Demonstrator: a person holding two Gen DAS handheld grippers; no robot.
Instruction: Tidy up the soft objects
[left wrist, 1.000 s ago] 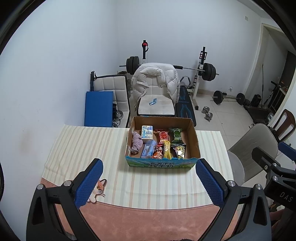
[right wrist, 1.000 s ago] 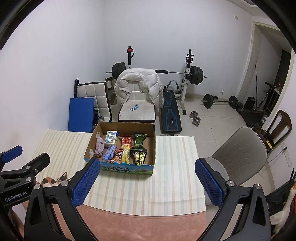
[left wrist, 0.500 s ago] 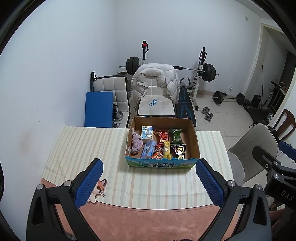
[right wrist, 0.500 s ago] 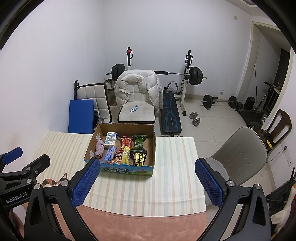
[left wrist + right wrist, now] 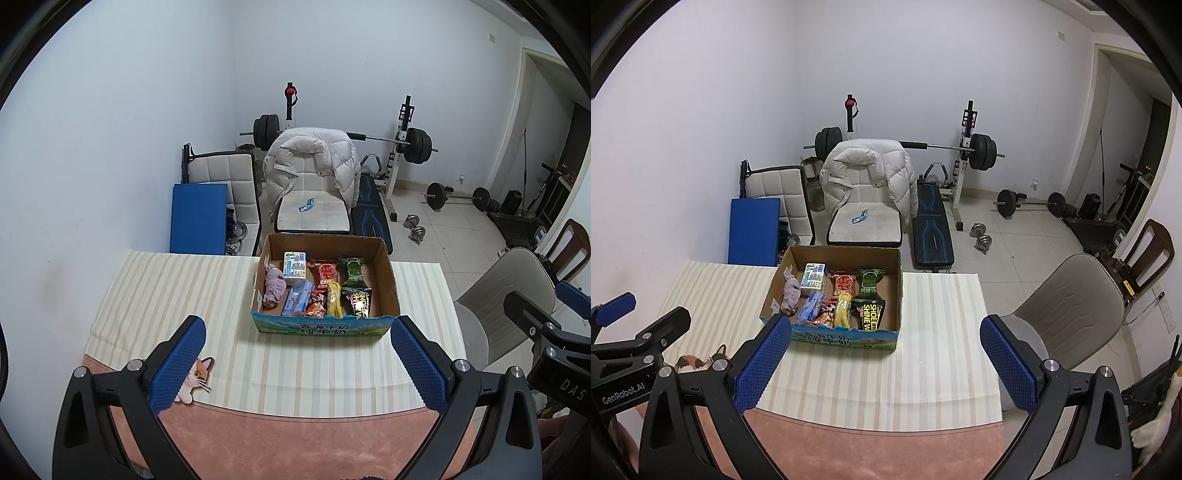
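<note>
A cardboard box (image 5: 392, 280) (image 5: 899, 295) stands on the striped cloth at the table's far edge. Inside lie a mauve cloth bundle (image 5: 274, 286) (image 5: 791, 293), a white-blue pack (image 5: 294, 264), a blue pouch (image 5: 297, 302), red, green, yellow and black snack packs. My left gripper (image 5: 297, 363) is open and empty, held above the near side of the table, short of the box. My right gripper (image 5: 884, 363) is open and empty, also short of the box. Each gripper shows at the edge of the other's view.
A cat-shaped coaster (image 5: 195, 378) lies on the cloth near left. A grey chair (image 5: 1067, 314) stands right of the table. Beyond the table are a chair with a white jacket (image 5: 312, 173), a blue mat (image 5: 197, 218) and a weight bench (image 5: 932, 225).
Both views have shifted very slightly; the grippers stay open and the box and its contents have not moved.
</note>
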